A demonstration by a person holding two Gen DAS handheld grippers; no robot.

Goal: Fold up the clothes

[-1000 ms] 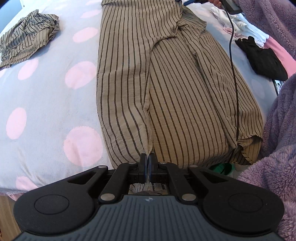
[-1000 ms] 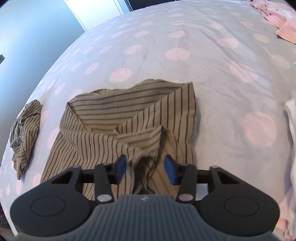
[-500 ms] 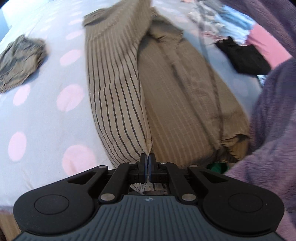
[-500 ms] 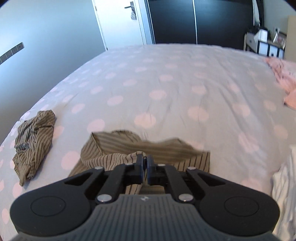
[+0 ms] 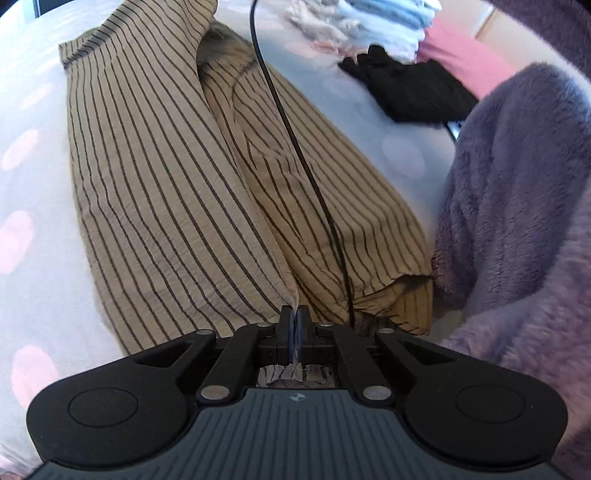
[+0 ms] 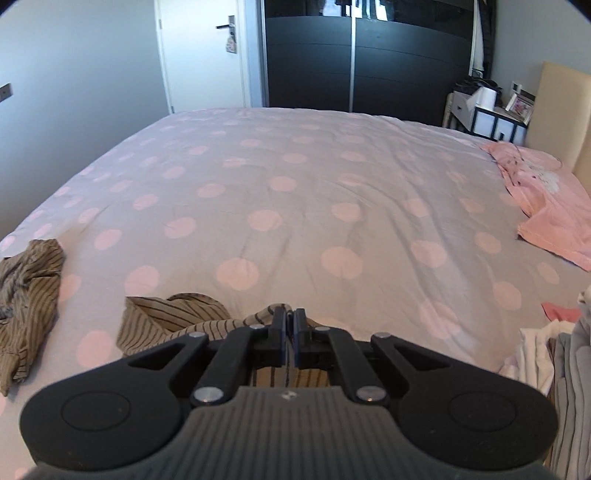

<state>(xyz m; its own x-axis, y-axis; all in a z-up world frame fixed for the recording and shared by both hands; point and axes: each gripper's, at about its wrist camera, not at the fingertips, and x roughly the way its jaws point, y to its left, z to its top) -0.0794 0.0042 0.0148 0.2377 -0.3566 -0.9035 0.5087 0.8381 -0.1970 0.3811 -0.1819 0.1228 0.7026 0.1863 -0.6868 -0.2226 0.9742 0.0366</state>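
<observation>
Left wrist view: at the far left lies the spotted bedcover (image 5: pixel 33 206), grey with pink dots. On it my striped tan garment (image 5: pixel 159 177) runs away from me in long folds. My left claw (image 5: pixel 294 325) is pinched tight on a fold of that cloth at its near end, with a tuft of fabric showing behind the pads. A thin black cable (image 5: pixel 295 147) crosses the garment just right of the fold. Further right sit a black garment (image 5: pixel 410 88), a pale pile of laundry (image 5: pixel 369 22) behind it, and a fluffy purple sleeve (image 5: pixel 517 192) at the edge.

In the right wrist view, a second crumpled striped piece (image 6: pixel 26 302) lies at the far left of the bed. Near the middle, my right claw (image 6: pixel 290 328) has its pads clamped on the striped garment's edge, a bunch of it lifted clear of the cover; the rest sags down to the left. To the right lies a pink garment (image 6: pixel 546 206), and at the lower right corner a stack of white and grey clothes (image 6: pixel 554 354).
</observation>
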